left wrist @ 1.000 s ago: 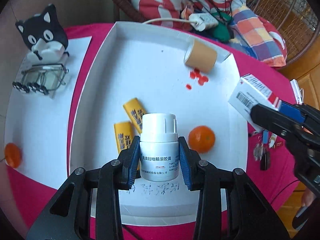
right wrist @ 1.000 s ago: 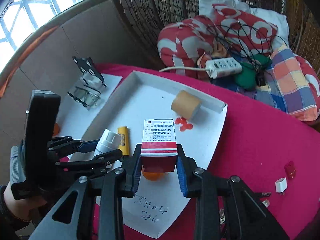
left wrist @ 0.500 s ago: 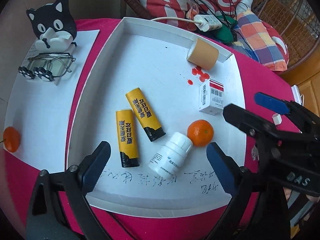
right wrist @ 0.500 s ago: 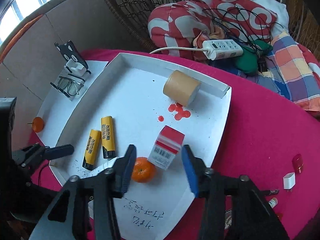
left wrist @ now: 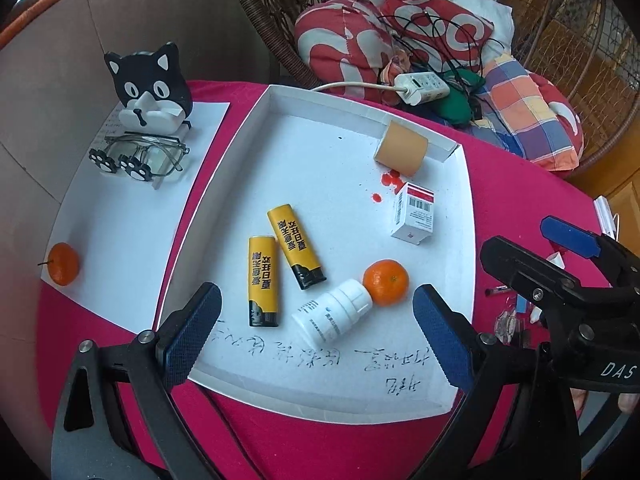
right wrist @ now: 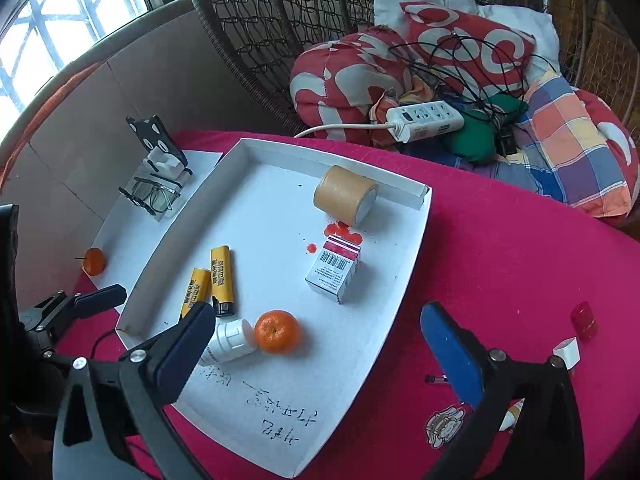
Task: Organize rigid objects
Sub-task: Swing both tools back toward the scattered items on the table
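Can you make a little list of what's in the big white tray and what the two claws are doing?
tray: white tray on a red cloth
yellow tubes: two, lying side by side
white bottle: on its side, cap beside the orange
medicine box: red and white, near red spots
tape roll: brown, by the far wall
left claw: open, empty
right claw: opening, nothing between its fingers

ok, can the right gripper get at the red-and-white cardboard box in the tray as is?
Probably yes. The right gripper has its jaws opening and nothing between them; the red-and-white cardboard box lies ahead with bare white tray around it, apart from the orange tangerine.
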Tool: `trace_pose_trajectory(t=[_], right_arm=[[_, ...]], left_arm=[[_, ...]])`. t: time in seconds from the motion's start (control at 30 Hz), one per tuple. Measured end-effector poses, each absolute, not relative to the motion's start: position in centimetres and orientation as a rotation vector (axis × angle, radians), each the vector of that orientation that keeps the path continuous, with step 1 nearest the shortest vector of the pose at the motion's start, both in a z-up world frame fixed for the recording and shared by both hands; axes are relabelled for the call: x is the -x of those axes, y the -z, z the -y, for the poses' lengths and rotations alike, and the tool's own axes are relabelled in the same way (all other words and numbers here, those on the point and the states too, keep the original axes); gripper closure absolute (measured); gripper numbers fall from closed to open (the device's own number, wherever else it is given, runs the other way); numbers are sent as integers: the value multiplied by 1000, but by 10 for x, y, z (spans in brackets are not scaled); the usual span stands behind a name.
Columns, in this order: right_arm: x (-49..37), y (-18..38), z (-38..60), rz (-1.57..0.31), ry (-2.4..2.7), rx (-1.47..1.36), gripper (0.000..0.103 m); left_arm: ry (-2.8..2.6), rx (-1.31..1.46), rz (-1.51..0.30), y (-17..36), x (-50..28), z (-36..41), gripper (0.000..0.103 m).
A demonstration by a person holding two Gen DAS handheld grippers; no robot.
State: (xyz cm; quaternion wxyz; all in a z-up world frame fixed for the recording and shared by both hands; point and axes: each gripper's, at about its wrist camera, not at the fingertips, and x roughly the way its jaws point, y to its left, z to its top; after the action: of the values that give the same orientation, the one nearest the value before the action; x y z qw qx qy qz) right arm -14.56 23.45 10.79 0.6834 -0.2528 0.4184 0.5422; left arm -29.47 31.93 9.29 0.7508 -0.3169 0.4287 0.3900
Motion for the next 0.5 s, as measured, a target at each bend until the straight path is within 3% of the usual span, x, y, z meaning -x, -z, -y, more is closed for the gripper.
trace_pose_trajectory(t=[0.5], right_arm=[[75, -132, -169, -923, -1161, 482, 0]], left_arm=[[-797, 677, -917, -107, 223, -263, 6]])
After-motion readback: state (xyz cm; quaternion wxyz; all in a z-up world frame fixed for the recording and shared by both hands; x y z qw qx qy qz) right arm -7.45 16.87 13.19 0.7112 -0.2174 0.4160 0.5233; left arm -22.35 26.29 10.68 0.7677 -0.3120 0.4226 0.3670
